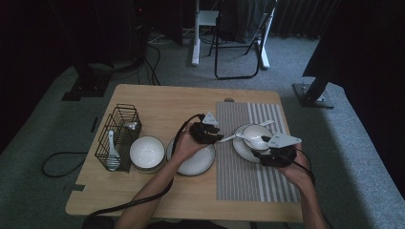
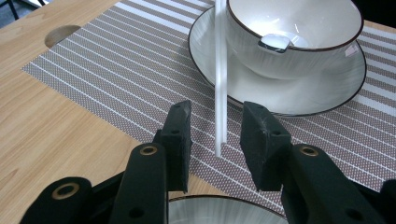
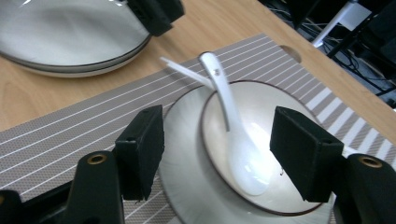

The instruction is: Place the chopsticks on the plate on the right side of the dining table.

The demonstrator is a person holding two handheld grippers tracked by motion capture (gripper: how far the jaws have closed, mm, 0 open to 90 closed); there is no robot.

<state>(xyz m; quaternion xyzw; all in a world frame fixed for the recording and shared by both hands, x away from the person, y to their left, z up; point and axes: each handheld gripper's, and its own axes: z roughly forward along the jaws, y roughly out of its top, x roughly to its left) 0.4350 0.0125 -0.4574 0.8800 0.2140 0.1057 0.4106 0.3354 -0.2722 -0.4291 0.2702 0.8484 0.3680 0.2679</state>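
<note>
Desk (image 1: 157, 102): pale wood grain, rounded corners.
Placemat (image 2: 116, 70): woven, grey with white stripes.
Bowl (image 3: 243, 154): glossy white, dark rim, on a saucer (image 2: 280, 95).
Spoon (image 3: 233, 140): white ceramic, resting in the bowl.
Left gripper (image 2: 217, 128): fingers parted around a thin white stick (image 2: 220, 70).
Right gripper (image 3: 217, 154): fingers wide apart above the bowl.

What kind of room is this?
Probably a workroom or lab with a mock dining setup: a wooden table set with a bowl, a folding chair and loose cables on grey carpet.
</note>
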